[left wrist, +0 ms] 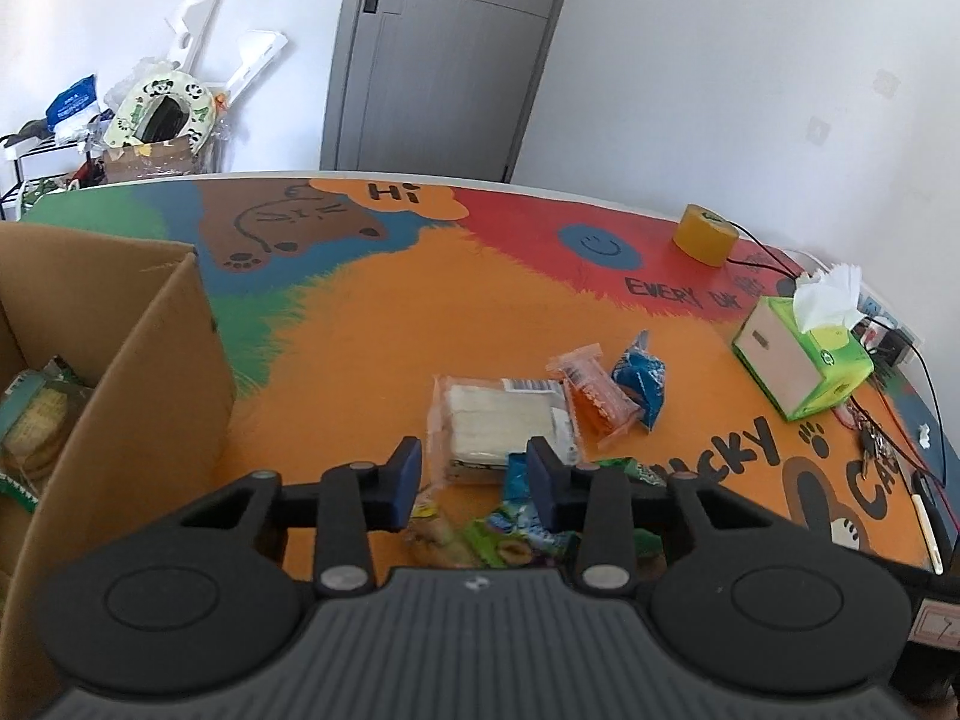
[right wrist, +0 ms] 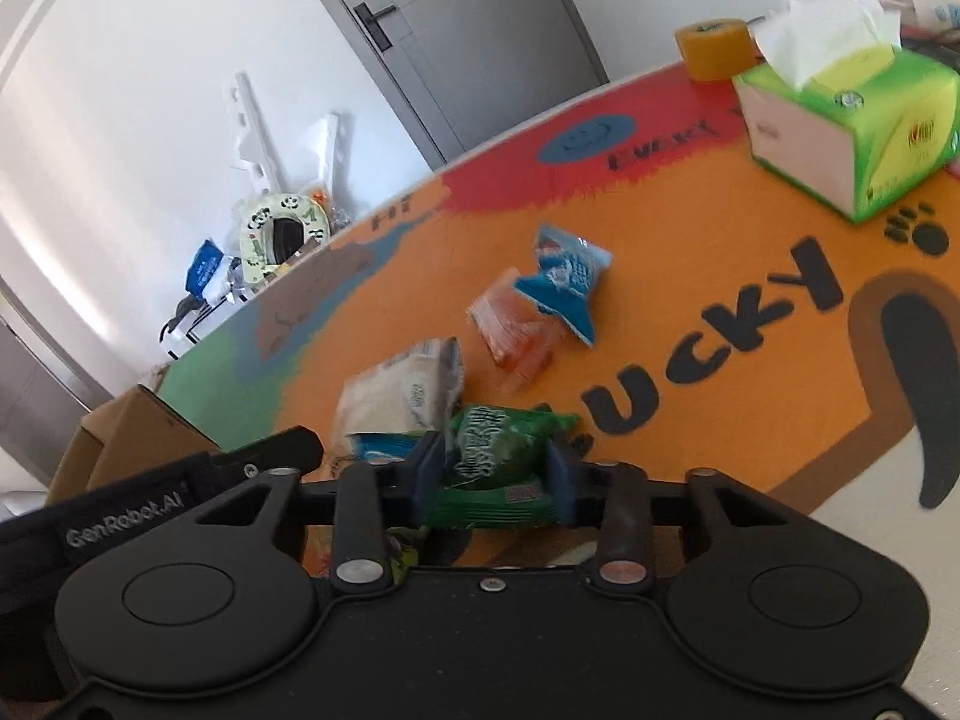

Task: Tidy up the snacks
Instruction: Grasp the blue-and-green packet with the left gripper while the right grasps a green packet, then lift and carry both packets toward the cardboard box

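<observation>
My left gripper (left wrist: 474,483) is open and empty above a pile of snack packets (left wrist: 510,540) at the table's near edge. A clear pack of pale wafers (left wrist: 498,423), an orange packet (left wrist: 594,396) and a blue packet (left wrist: 642,381) lie just beyond it. The cardboard box (left wrist: 150,372) stands to its left with snacks inside (left wrist: 36,426). My right gripper (right wrist: 495,474) is shut on a green snack packet (right wrist: 498,450), held above the table. Beyond it lie the wafers (right wrist: 396,396), orange packet (right wrist: 516,330) and blue packet (right wrist: 567,276).
A green tissue box (left wrist: 804,360) (right wrist: 852,120) and a yellow tape roll (left wrist: 705,234) (right wrist: 714,48) stand on the colourful table (left wrist: 390,330) at the right. Cables and keys (left wrist: 876,438) lie by the right edge. A door and clutter are behind the table.
</observation>
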The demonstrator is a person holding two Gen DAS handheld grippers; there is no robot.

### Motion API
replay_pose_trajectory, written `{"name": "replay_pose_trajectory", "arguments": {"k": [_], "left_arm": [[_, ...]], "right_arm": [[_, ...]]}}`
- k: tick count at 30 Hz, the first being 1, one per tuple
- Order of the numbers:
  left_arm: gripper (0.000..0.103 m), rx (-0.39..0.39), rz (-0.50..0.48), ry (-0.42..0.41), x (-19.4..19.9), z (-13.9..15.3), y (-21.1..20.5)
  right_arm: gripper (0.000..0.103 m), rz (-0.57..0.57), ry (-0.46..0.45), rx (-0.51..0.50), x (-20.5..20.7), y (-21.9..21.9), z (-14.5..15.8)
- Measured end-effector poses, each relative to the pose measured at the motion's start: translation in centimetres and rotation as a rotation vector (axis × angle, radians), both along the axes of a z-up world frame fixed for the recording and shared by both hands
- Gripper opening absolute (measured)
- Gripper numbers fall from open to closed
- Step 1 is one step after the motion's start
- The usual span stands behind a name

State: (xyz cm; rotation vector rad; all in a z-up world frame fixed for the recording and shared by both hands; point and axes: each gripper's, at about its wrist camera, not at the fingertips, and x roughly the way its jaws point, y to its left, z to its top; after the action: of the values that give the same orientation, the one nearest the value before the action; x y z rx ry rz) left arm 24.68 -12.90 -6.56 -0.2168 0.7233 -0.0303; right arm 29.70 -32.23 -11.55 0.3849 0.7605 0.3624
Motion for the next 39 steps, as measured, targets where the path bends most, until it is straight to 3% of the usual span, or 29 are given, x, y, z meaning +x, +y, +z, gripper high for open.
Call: {"name": "replay_pose_trajectory", "arguments": {"k": [9, 22, 28, 36, 39], "left_arm": [[0.038, 0.008, -0.072, 0.015, 0.4, -1.1, -2.5], [0.041, 0.110, -0.183, -0.005, -0.2, -2.3, -5.3], [0.041, 0.090, -0.226, -0.023, -0.8, -2.4, -5.0], [0.042, 0.161, -0.186, -0.022, -0.8, -2.6, -5.0], [0.042, 0.136, -0.192, -0.020, -1.0, -2.4, -4.5]], "right_arm": [[0.033, -0.076, -0.001, 0.011, -1.9, -2.9, 0.1], [0.033, -0.159, -0.013, -0.016, -4.5, -5.7, -0.3], [0.033, -0.165, -0.014, -0.002, -5.4, -6.0, -0.3], [0.033, -0.164, -0.021, -0.012, -5.5, -5.6, -0.3], [0.033, -0.167, -0.022, -0.015, -5.6, -5.5, -0.3]]}}
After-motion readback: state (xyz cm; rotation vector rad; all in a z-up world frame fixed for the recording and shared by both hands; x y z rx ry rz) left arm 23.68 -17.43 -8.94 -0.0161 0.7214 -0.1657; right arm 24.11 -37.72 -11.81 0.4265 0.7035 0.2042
